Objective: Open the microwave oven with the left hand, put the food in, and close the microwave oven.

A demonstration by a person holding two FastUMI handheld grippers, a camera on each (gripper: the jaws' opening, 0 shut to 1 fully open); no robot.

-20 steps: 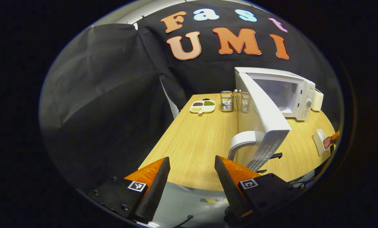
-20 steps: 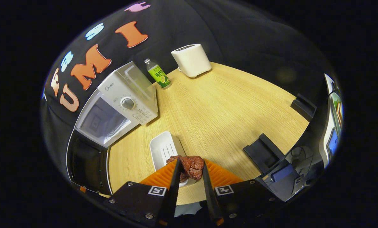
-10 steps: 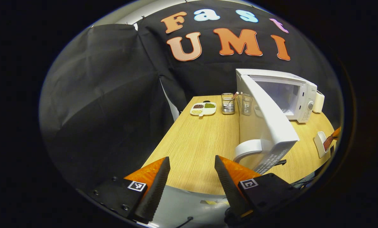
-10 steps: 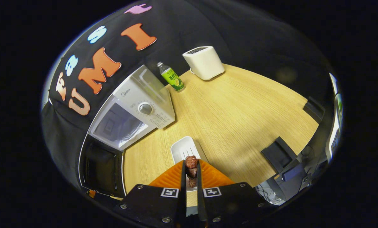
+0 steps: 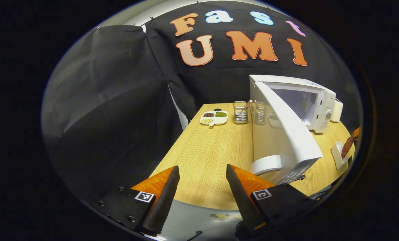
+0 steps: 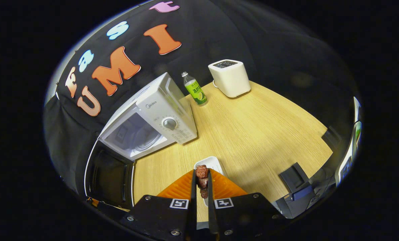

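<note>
Brown meat point(image 6: 202, 177) pinched in my right tongs point(image 6: 202, 187); left tongs point(image 5: 201, 187) gape empty. Risk: meat slipping before open microwave point(image 6: 149, 124), centre left.

Microwave point(image 6: 152, 124) mouth unobstructed, door point(image 6: 109, 177) swung aside.

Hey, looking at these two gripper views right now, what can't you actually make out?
- Microwave cavity: in the left gripper view the open door hides most of it.
- Meat: the right gripper fingers cover its sides in the right gripper view; in the left gripper view it sits at the edge, too small.
- White tray: partly behind the meat.
- Divided dish: contents too small.
</note>
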